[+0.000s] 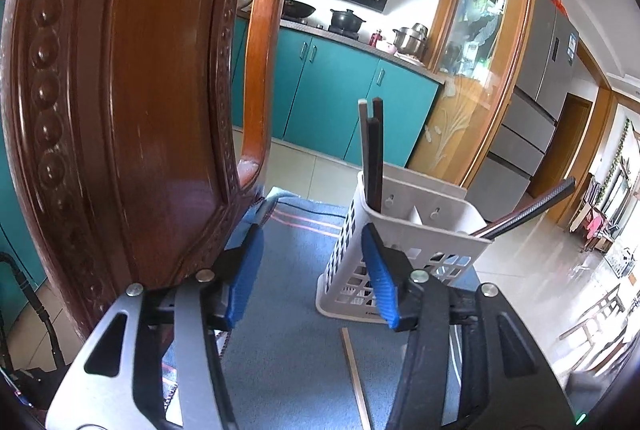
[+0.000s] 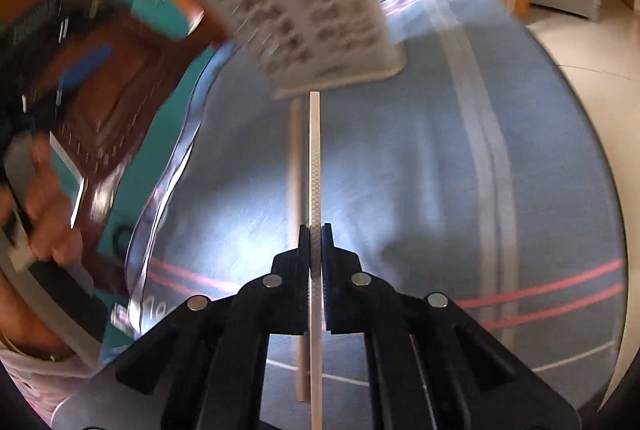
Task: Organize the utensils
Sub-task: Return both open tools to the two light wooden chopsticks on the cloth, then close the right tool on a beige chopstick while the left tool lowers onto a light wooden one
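A white slotted utensil holder (image 1: 404, 242) stands on a blue cloth (image 1: 300, 350). It holds dark chopsticks (image 1: 372, 154) upright at its left and a dark-handled utensil (image 1: 528, 208) leaning out to the right. My left gripper (image 1: 312, 270) is open and empty, close in front of the holder. A pale chopstick (image 1: 354, 370) lies on the cloth below it. In the right wrist view, my right gripper (image 2: 316, 234) is shut on a white textured chopstick (image 2: 315, 158) that points at the blurred holder (image 2: 308, 2). Another pale chopstick (image 2: 297, 170) lies on the cloth beside it.
A carved wooden chair back (image 1: 132, 90) rises close at the left of the left gripper. Behind are teal kitchen cabinets (image 1: 340, 98), pots on a counter and a fridge (image 1: 540, 78). The blue cloth (image 2: 440, 170) has white and pink stripes. The other hand (image 2: 44, 206) shows at far left.
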`<state>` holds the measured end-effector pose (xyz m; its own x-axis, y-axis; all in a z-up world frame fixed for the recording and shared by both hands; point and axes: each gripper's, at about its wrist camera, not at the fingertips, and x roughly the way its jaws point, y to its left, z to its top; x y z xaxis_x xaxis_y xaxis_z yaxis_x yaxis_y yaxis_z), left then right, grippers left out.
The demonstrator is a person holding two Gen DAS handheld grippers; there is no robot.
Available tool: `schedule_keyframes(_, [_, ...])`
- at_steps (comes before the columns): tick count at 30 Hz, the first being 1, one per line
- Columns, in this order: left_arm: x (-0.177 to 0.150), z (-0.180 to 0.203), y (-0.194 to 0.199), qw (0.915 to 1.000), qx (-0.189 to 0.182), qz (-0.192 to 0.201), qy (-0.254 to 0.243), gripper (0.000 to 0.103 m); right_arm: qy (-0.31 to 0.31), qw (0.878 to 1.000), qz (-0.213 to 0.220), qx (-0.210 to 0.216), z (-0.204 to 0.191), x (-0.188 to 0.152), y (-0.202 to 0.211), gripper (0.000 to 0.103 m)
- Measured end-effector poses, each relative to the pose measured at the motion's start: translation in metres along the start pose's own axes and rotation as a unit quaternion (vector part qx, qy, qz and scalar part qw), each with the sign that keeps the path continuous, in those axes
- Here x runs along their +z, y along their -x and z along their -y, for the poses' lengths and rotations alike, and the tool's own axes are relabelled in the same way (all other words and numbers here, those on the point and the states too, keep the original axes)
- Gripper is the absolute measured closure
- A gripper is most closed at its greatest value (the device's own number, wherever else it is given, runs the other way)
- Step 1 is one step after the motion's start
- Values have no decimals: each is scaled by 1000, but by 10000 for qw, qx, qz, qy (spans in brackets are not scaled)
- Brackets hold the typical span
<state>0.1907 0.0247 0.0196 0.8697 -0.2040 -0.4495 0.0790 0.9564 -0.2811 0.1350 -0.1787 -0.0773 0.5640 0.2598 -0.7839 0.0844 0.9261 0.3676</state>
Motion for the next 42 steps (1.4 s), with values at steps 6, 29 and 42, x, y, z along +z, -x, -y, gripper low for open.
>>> schedule_keyframes(6, [-17, 2, -28, 9956, 146, -923, -111, 50, -369, 9983, 47, -454, 31, 5, 2, 96])
schedule_keyframes(29, [-102, 60, -95, 9517, -239, -2752, -1342, 74, -712, 9953, 156, -632, 61, 2, 9, 77])
schedule_keyframes(42, [-98, 48, -80, 9444, -274, -2889, -1544, 81, -750, 9945, 173, -711, 63, 3, 11, 73])
